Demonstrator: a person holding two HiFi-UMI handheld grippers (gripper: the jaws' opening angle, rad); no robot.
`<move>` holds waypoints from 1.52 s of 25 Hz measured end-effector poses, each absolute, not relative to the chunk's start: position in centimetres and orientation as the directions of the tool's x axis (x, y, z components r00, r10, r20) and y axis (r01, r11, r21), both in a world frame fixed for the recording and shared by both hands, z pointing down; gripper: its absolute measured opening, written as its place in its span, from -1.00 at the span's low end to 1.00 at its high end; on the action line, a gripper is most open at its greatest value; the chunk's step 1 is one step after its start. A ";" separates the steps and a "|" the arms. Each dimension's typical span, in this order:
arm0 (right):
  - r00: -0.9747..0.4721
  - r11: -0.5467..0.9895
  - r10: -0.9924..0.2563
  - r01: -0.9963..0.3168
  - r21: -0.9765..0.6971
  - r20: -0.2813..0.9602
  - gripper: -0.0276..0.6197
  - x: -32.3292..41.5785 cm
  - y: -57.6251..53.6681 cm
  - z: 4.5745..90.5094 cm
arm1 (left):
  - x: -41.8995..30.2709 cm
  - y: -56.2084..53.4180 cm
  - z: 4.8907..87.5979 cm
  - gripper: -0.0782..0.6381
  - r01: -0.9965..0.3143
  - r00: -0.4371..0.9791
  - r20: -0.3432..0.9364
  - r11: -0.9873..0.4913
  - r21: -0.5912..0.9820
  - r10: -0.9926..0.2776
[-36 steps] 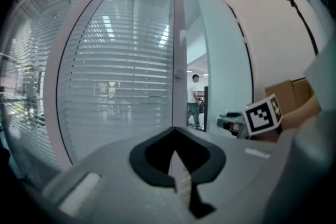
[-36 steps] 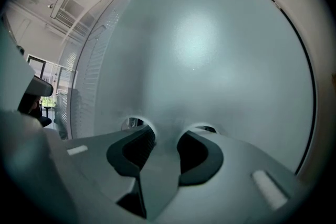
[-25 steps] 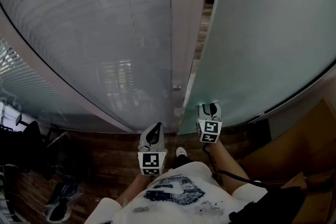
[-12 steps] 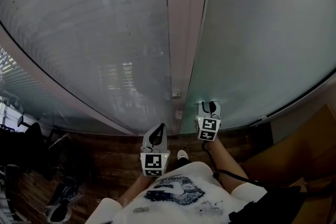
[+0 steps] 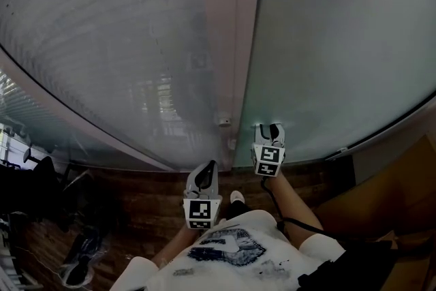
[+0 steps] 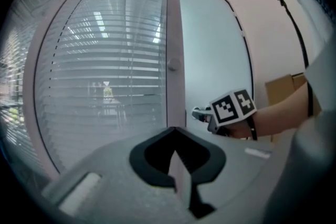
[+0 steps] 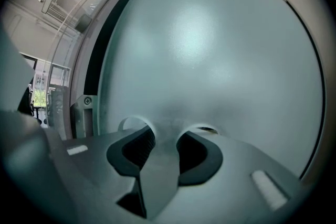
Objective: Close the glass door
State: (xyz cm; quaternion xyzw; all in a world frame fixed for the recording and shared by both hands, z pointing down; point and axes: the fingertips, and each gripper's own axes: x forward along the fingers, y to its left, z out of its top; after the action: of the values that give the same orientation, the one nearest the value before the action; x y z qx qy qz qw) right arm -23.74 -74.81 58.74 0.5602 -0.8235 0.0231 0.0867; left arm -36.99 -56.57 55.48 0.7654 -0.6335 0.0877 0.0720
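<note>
The frosted glass door (image 5: 334,44) fills the right of the head view, its left edge close against the pale door post (image 5: 221,31). My right gripper (image 5: 270,129) is open, with its tips set flat against the door's lower left part and nothing between them. In the right gripper view (image 7: 165,136) there is only frosted glass (image 7: 210,44) ahead, plus a metal plate with a screw (image 7: 86,100) at the frame. My left gripper (image 5: 204,170) hangs lower and back from the post, shut and empty, facing the post (image 6: 173,34). From there I see the right gripper (image 6: 202,113) touching the door.
A glass wall with blinds (image 5: 102,44) stands left of the post. A small latch fitting (image 5: 223,119) sits on the post. A cardboard box (image 5: 402,180) is at the right. Dark chairs (image 5: 34,194) stand on the wooden floor (image 5: 136,194) at the left.
The door has swung left toward the post and the gap that showed the floor beyond has closed. My right gripper moved left with the door. The left gripper shifted only slightly.
</note>
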 end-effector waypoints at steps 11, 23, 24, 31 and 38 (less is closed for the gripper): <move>-0.369 0.382 -0.914 -0.922 0.056 0.168 -0.51 -24.1 -74.9 58.5 | -35.8 -54.6 55.9 -0.78 -0.979 0.195 0.258 -0.205 -0.011 -0.946; -0.365 0.380 -0.913 -0.923 0.059 0.182 -0.51 -24.2 -75.1 58.7 | -35.7 -50.7 55.9 -0.78 -0.981 0.184 0.262 -0.193 -0.009 -0.947; -0.367 0.383 -0.911 -0.922 0.056 0.186 -0.51 -24.1 -75.1 58.8 | -35.6 -50.3 55.8 -0.78 -0.981 0.185 0.261 -0.194 -0.009 -0.948; -0.388 0.409 -0.892 -0.911 0.047 0.232 -0.52 -24.0 -75.4 59.4 | -35.6 -46.9 56.4 -0.78 -0.985 0.168 0.264 -0.174 0.000 -0.950; -0.378 0.399 -0.895 -0.916 0.047 0.237 -0.52 -23.9 -75.6 59.5 | -35.9 -42.6 58.8 -0.78 -0.988 0.152 0.314 -0.151 0.028 -0.937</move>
State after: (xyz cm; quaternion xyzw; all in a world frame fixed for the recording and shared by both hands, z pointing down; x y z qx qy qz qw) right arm -23.86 -75.63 59.50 0.5461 -0.8288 0.0462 0.1127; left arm -35.86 -42.56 58.79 0.7503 -0.6414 0.1117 0.1145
